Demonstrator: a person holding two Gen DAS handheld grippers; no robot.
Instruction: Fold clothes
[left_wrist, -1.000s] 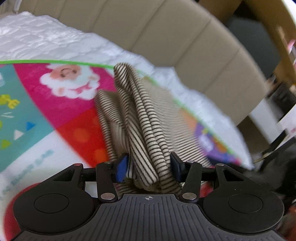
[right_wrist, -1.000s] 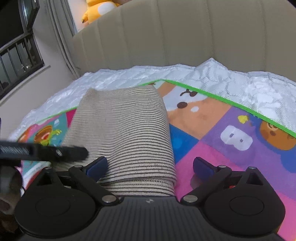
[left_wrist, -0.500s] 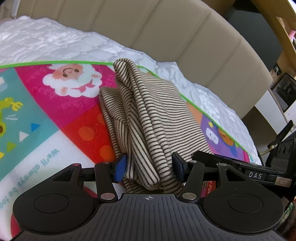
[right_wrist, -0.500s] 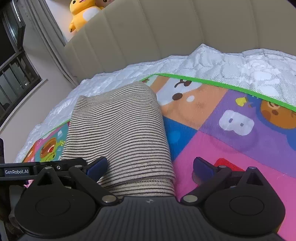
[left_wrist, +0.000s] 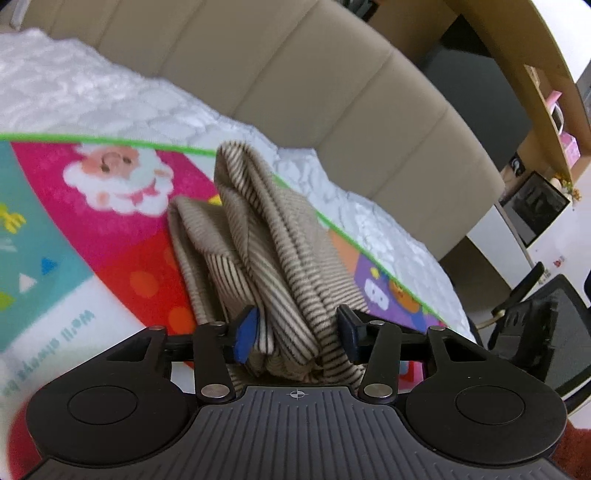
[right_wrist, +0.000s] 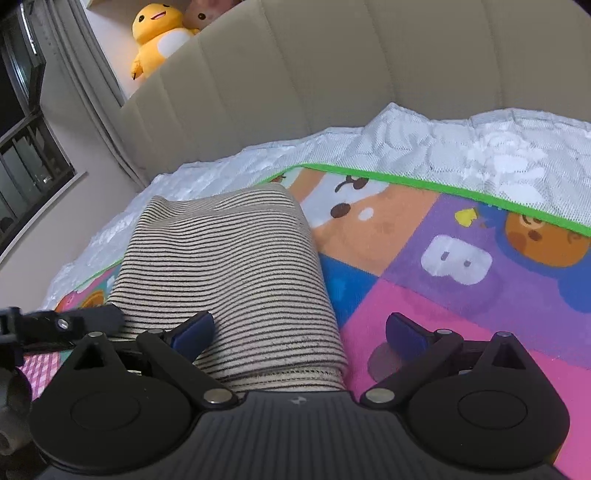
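Observation:
A beige garment with thin black stripes (left_wrist: 266, 236) lies folded on a colourful cartoon play mat (left_wrist: 110, 229) on a bed. My left gripper (left_wrist: 297, 328) is shut on a bunched fold of the garment's near edge, which stands up between its blue pads. In the right wrist view the same garment (right_wrist: 225, 266) lies as a smooth folded bundle. My right gripper (right_wrist: 299, 332) is open, its left pad resting on the garment and its right pad over the mat (right_wrist: 461, 295). The left gripper's finger shows at the left edge (right_wrist: 74, 321).
A white quilted bedspread (right_wrist: 443, 147) lies under the mat. A padded beige headboard (left_wrist: 295, 74) stands behind. A yellow plush duck (right_wrist: 155, 37) sits on top of it. A desk, shelves and a black chair (left_wrist: 535, 325) stand off the bed's right side.
The left gripper has lifted and tilted a little with the garment fold still in it. The right gripper's view has pulled back and pitched up slightly; it stays open.

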